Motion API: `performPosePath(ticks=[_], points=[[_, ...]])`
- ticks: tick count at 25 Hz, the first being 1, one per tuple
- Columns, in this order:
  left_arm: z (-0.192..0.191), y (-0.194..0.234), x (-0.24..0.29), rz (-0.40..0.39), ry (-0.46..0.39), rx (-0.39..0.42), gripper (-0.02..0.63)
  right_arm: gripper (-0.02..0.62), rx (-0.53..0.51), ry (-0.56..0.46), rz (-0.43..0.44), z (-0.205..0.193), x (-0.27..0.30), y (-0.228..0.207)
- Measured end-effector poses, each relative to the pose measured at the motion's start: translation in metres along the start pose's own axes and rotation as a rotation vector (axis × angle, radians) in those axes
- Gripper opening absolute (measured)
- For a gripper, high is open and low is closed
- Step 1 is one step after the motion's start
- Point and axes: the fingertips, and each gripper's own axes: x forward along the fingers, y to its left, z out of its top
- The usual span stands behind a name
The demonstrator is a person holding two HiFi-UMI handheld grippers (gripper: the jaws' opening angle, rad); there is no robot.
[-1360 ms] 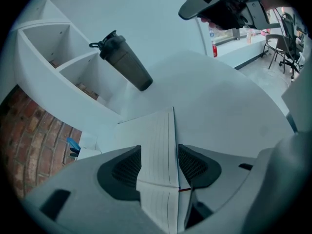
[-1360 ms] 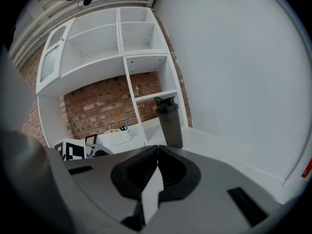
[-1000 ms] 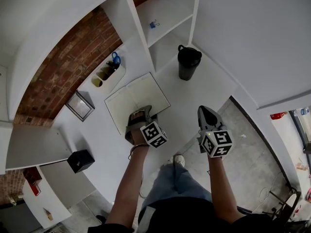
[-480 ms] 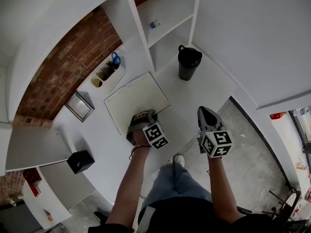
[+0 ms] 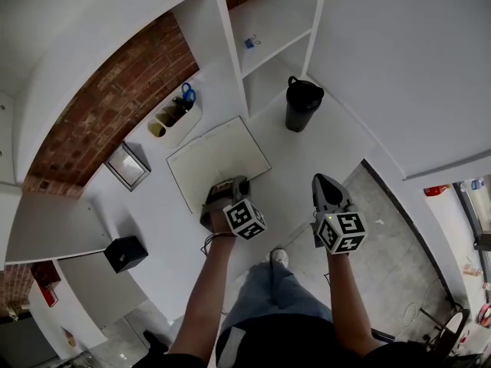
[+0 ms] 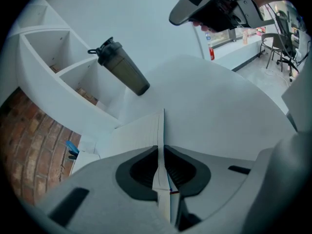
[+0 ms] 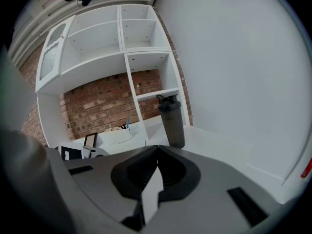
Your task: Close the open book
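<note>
**Now the book's near edge is gripped by the left tongs**

The open book point(image 5: 217, 162) is seen lying pages-up on the white worktop point(image 5: 307, 159), near the middle of the head view. Its near right-hand edge is clamped by the left tongs point(image 5: 227, 185), whose jaws have just been closing. In the left gripper view a thin edge of the book is held between the dark pads point(image 6: 183, 167), which are pressed against it from both sides.

The right tongs point(image 5: 322, 181) are held at 3 o'clock of the left tongs, over the worktop's front edge and well apart from the book. Their jaws are brought together and nothing is gripped by them.

A dark shaker bottle point(image 5: 302, 104) is stood upright at 1 o'clock of the book, near the white shelf unit point(image 5: 261, 44). At 11 o'clock of the book a white desk organiser point(image 5: 178, 117) is placed against the brick wall point(image 5: 115, 106), with blue-handled scissors point(image 5: 186, 94) stuck in it. A small picture frame point(image 5: 127, 166) is found at 9 o'clock of the book, and a black box point(image 5: 126, 253) at 7 o'clock.
</note>
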Motion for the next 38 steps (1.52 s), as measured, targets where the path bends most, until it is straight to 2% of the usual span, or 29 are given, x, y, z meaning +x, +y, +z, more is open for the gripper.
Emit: performPosePath(ticks=[7, 18, 24, 28, 38], points=[[0.006, 0.017, -0.02, 0.087, -0.104, -0.14, 0.035, -0.002, -0.011, 0.004, 0.012, 0.002, 0.0, 0.008], [-0.008, 0.042, -0.061, 0.229, -0.271, -0.481, 0.028, -0.002, -0.039, 0.013, 0.058, 0.003, 0.009, 0.034], [-0.022, 0.044, -0.076, 0.268, -0.324, -0.645, 0.023, -0.002, -0.059, 0.027, 0.088, 0.002, 0.014, 0.05], [-0.035, 0.046, -0.084, 0.289, -0.364, -0.785, 0.021, -0.002, -0.074, 0.031, 0.106, 0.003, 0.018, 0.059], [-0.075, 0.039, -0.095, 0.307, -0.379, -1.058, 0.017, -0.002, -0.104, 0.046, 0.166, 0.001, 0.029, 0.084]])
